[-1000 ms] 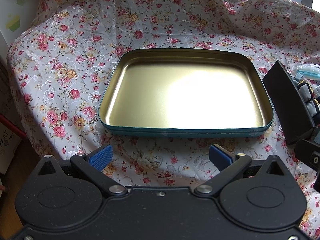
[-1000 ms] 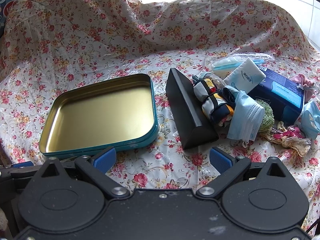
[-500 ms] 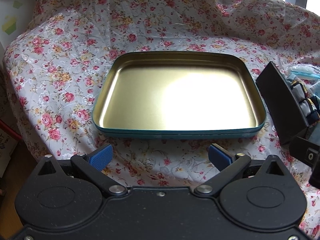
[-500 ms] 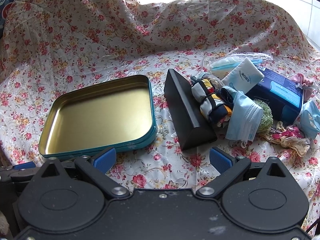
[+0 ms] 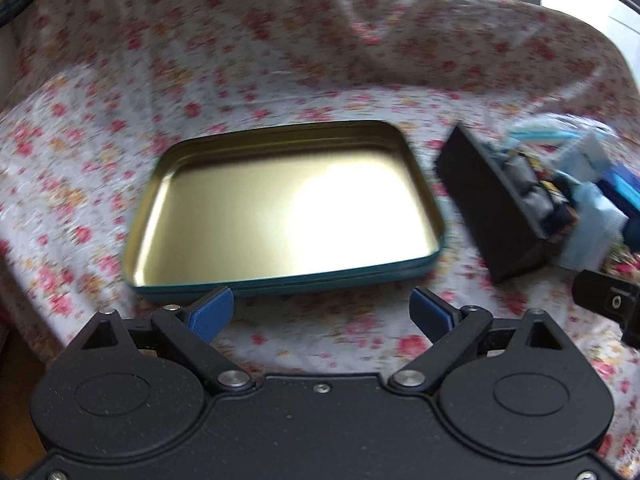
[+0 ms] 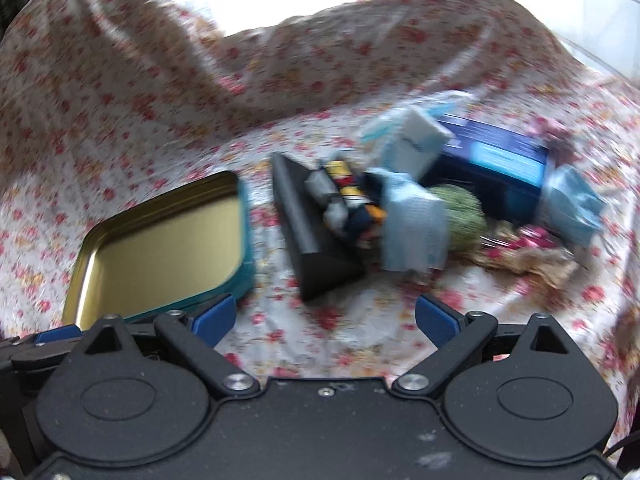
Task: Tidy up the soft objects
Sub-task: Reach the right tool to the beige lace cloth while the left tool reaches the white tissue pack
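Observation:
An empty teal tin tray (image 5: 280, 280) with a gold inside lies on the floral cloth; it also shows in the right wrist view (image 6: 160, 240). Right of it lies a black wedge-shaped case (image 6: 308, 232) (image 5: 492, 208). Against it is a pile of soft things: a patterned cloth roll (image 6: 348, 196), a light blue face mask (image 6: 412, 232), a green fuzzy ball (image 6: 464, 212), a white tissue pack (image 6: 416, 140). My left gripper (image 5: 322, 312) is open and empty before the tray. My right gripper (image 6: 324, 316) is open and empty before the case.
A dark blue box (image 6: 496, 164) stands behind the pile, with another blue mask (image 6: 572, 208) and pink-beige fabric (image 6: 532, 252) at the right. The floral cloth (image 6: 160, 100) rises steeply at the back. Both views are blurred by motion.
Both grippers have pulled back and swung right. The tray now sits further left and further off in both views. Nothing was grasped.

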Action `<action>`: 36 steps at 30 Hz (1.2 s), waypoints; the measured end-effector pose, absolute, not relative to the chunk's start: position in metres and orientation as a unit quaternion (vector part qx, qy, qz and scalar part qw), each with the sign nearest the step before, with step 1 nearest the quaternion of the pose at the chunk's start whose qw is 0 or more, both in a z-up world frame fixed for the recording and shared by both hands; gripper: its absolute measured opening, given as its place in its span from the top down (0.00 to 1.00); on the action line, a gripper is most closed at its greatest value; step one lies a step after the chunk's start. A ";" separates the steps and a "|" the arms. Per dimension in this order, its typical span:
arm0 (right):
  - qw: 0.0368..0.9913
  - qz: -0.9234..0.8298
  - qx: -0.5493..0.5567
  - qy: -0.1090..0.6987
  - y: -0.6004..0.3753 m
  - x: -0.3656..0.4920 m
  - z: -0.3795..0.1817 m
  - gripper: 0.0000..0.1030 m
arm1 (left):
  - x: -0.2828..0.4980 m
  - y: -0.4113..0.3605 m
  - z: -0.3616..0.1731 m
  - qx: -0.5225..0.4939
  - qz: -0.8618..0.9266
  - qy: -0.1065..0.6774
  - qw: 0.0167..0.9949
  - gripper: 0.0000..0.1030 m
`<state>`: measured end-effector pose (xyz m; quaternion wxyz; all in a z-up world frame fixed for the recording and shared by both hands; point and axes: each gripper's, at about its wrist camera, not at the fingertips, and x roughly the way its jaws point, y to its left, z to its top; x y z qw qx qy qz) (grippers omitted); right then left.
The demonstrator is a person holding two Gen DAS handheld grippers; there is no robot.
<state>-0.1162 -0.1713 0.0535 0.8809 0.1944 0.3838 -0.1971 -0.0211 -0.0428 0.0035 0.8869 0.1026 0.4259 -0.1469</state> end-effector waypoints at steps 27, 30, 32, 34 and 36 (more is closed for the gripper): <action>0.829 -0.356 0.268 0.339 -0.322 -0.190 0.034 0.11 | -0.045 -0.185 0.005 0.147 -0.304 0.392 0.856 0.10; 0.827 -0.346 0.265 0.356 -0.326 -0.179 0.023 0.15 | -0.042 -0.189 0.002 0.150 -0.302 0.398 0.853 0.10; 0.825 -0.335 0.266 0.368 -0.328 -0.171 0.015 0.17 | -0.040 -0.190 -0.001 0.153 -0.298 0.401 0.852 0.10; 0.824 -0.328 0.267 0.377 -0.329 -0.164 0.007 0.20 | -0.039 -0.189 -0.003 0.158 -0.295 0.403 0.852 0.10; 0.822 -0.323 0.263 0.389 -0.330 -0.154 -0.001 0.23 | -0.039 -0.188 -0.004 0.163 -0.292 0.404 0.851 0.10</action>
